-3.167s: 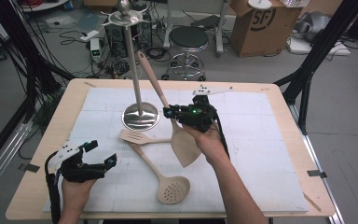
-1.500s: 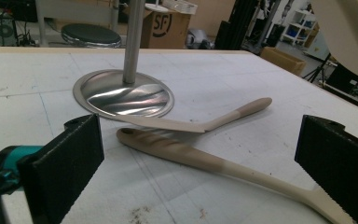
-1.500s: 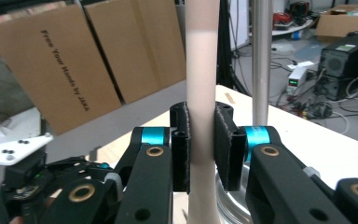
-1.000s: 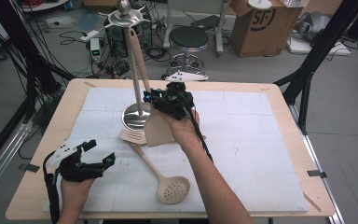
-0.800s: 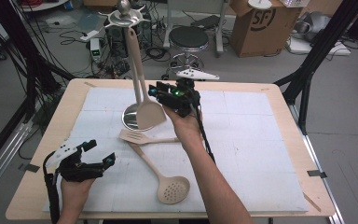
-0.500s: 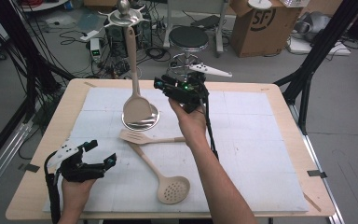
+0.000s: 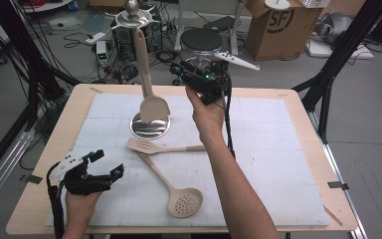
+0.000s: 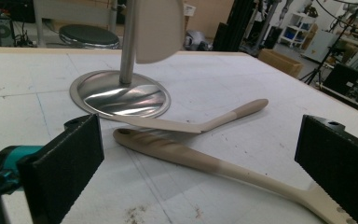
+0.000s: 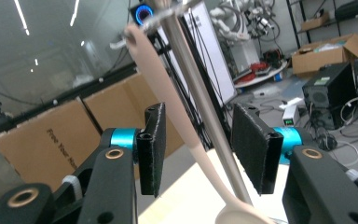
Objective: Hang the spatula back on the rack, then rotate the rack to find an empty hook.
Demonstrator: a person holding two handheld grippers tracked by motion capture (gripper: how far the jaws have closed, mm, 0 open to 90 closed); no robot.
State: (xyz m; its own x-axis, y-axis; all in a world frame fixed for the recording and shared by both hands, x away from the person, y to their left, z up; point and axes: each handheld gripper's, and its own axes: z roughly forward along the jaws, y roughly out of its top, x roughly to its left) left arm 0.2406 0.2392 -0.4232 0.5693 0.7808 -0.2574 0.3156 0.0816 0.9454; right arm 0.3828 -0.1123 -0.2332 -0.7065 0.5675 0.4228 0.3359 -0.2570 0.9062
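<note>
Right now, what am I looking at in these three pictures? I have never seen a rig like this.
A person works at a table, with a hand-held gripper in each hand. The high view looks down from above; the other two views ride on the grippers.

A spoon hangs on a metal stand. The right hand-held gripper is beside it, jaws open and holding nothing; in its own view they straddle the spoon handle without gripping. The left hand-held gripper rests open. A slotted turner and a perforated spoon lie flat.

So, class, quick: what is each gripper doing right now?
Left gripper: open, holding nothing.
Right gripper: just opened, fingers off the hanging spoon.
</note>
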